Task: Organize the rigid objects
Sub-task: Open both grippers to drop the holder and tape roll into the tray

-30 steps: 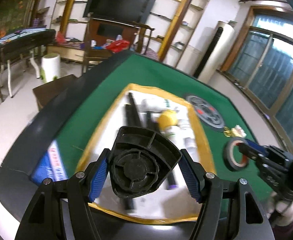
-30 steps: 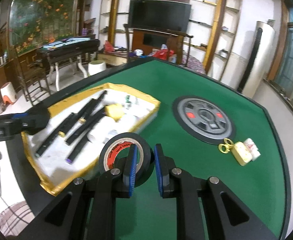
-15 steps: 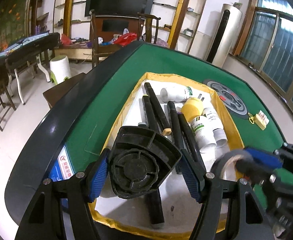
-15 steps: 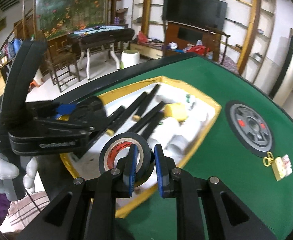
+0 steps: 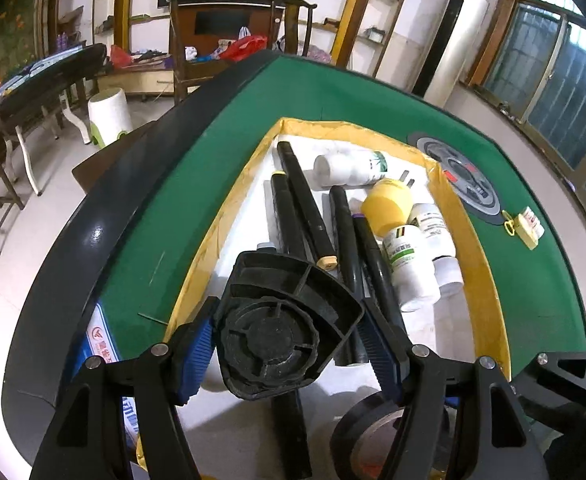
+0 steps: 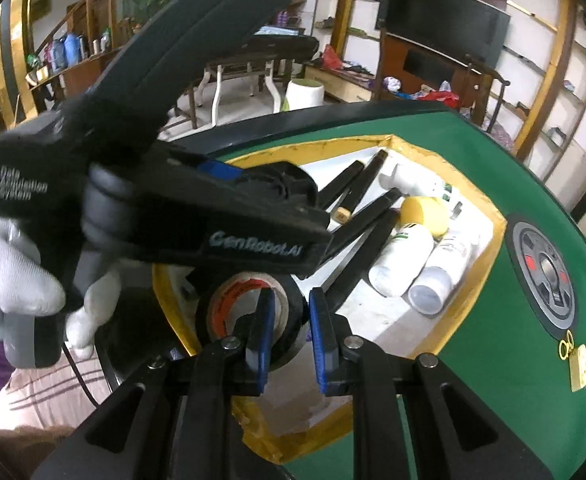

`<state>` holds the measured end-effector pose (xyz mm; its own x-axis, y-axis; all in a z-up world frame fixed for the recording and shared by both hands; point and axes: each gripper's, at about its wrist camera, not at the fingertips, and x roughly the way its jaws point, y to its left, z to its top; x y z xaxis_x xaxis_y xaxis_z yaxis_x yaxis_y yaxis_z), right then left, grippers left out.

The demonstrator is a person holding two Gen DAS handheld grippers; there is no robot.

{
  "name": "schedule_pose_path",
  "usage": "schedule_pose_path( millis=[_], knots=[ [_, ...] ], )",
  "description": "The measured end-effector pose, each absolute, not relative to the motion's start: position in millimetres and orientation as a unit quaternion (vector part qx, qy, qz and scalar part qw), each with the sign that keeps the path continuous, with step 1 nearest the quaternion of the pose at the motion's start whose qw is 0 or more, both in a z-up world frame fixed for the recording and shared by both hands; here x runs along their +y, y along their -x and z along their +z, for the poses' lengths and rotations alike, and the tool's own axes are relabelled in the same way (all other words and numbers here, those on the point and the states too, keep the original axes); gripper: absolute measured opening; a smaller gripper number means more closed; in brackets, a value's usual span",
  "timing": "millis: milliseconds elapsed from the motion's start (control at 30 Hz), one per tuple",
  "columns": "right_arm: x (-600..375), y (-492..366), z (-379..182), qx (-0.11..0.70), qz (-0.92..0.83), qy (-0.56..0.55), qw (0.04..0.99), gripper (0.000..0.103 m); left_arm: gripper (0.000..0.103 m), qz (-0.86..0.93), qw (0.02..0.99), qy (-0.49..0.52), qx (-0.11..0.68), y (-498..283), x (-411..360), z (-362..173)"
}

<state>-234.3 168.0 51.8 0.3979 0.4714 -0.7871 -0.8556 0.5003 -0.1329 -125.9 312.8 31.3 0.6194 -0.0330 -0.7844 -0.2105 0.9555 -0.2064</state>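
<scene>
The black plastic base [image 5: 281, 328] (a ribbed, roughly triangular moulding with a round hub) sits pinched between the blue pads of the left gripper [image 5: 289, 340], held above the near end of the yellow-rimmed tray [image 5: 229, 200]; it looks stiff and fairly light, with hard smooth flanks that could slip, so the opposed flat sides where the pads bear now seem the sound place to take it; the roll of black tape [image 6: 249, 312] stands on edge at the tray's near corner, its wall lying between the fingers of the right gripper [image 6: 289, 336], one pad inside the core and one outside; those fingers look slightly parted, with a gap showing on the outer side, so whether they bear on the roll cannot be told for sure; the tape should be rigid enough across its wall, light, a little tacky at the edge, and best taken just so, through the hole; farther in lie several black tubes [image 5: 305, 204], a yellow ball [image 5: 387, 206] and white bottles [image 5: 409, 268], crowded together and touching; beyond the tray on the green counter [image 5: 541, 280] rest a grey disc [image 5: 465, 176] and a small yellow item [image 5: 523, 232], well apart from both grippers
</scene>
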Motion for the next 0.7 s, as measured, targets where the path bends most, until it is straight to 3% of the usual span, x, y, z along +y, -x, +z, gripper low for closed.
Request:
schedule_pose_path(
  millis=[467,700],
  knots=[
    [167,227,45,0.381,0.43,0.265,0.774,0.018,0.072,0.06,0.869,0.116,0.477,144,309,32],
    [154,225,52,0.376,0.434,0.243,0.782,0.045,0.072,0.074,0.865,0.086,0.488,155,302,34]
  ],
)
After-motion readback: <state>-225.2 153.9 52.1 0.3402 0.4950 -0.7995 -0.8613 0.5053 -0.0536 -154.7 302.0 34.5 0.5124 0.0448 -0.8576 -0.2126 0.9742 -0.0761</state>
